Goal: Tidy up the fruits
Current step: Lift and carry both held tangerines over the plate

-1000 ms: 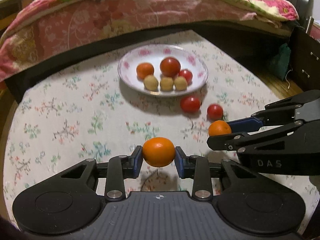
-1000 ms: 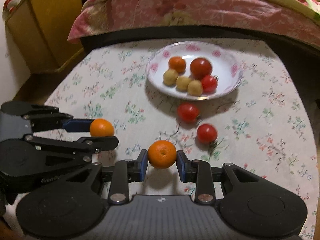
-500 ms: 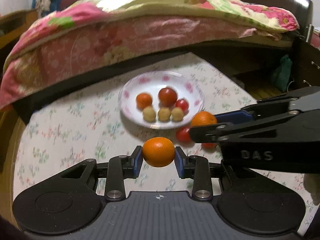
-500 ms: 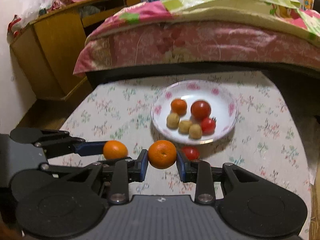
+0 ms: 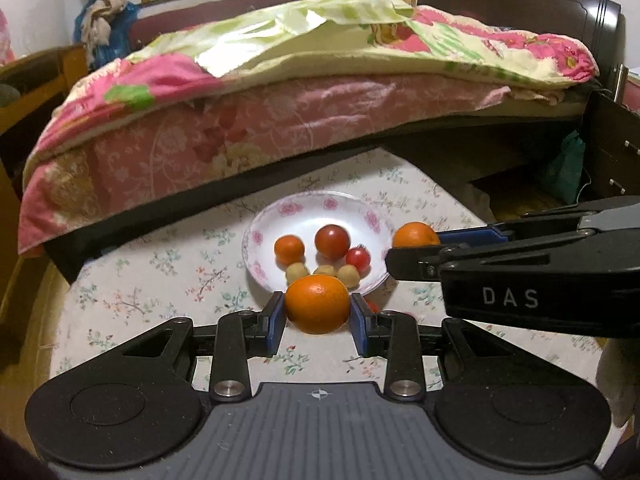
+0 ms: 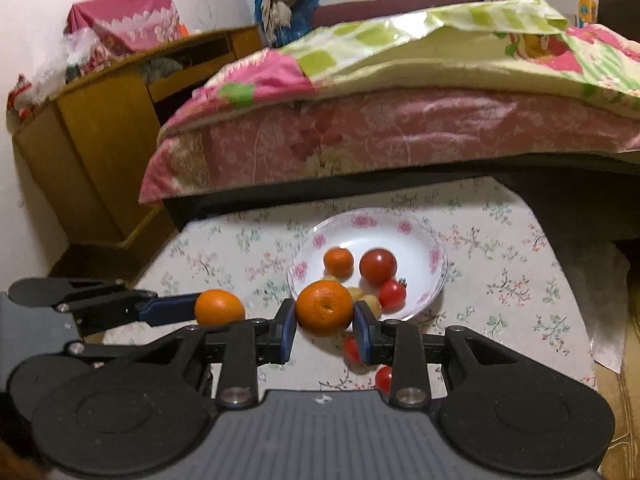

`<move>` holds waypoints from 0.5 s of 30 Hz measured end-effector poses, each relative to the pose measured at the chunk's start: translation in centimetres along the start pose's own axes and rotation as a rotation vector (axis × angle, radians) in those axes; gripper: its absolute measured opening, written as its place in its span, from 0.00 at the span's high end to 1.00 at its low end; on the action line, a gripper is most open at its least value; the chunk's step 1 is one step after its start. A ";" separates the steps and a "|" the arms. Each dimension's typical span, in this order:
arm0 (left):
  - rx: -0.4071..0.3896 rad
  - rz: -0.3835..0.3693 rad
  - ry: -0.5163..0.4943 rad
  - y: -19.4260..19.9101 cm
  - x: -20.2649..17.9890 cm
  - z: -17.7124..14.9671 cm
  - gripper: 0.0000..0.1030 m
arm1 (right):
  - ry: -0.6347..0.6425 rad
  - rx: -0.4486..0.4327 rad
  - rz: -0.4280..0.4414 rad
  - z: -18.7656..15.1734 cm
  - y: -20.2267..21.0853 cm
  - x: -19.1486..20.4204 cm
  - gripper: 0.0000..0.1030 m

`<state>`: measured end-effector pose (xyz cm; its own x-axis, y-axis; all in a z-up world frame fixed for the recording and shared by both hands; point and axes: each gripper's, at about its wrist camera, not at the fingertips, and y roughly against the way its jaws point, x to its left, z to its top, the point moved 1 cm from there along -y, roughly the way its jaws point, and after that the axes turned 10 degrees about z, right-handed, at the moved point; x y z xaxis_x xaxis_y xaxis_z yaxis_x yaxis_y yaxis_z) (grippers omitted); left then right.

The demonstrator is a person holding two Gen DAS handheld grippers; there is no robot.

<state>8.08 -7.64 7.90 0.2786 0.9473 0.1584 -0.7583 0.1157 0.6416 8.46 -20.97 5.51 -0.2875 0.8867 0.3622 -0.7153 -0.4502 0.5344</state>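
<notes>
Two oranges, one pinched in left gripper (image 5: 318,316), one in right gripper (image 6: 325,324), now lifted higher vs 1 s ago, nearing plate (image 5: 372,220); 2 tomatoes left on tablecloth, near side.

You have lifted both grippers well up off the flowered cloth (image 5: 168,264) since a second ago. The plate (image 5: 264,240) sat in the upper middle of each frame; now it lies just behind the orange (image 5: 317,303) in your left gripper (image 5: 317,312). Your right gripper (image 6: 325,316) with its orange (image 6: 325,307) has moved from beside the loose tomatoes to the plate's right rim. Those tomatoes (image 6: 384,376) now sit low, half hidden behind the fingers.
</notes>
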 end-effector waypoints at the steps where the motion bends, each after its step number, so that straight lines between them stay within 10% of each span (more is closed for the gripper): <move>1: -0.005 0.001 -0.001 0.2 -0.3 0.2 0.59 | -0.003 -0.012 0.005 0.1 0.4 0.0 0.71; 15: 0.001 -0.022 0.007 -5.1 -0.9 2.6 0.59 | -0.025 -0.036 -0.043 3.4 -2.0 -2.8 0.71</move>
<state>13.25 -9.90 6.40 0.2906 0.9467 0.1388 -0.7516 0.1361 0.6455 12.90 -22.91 6.04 -0.2400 0.9022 0.3585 -0.7492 -0.4070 0.5226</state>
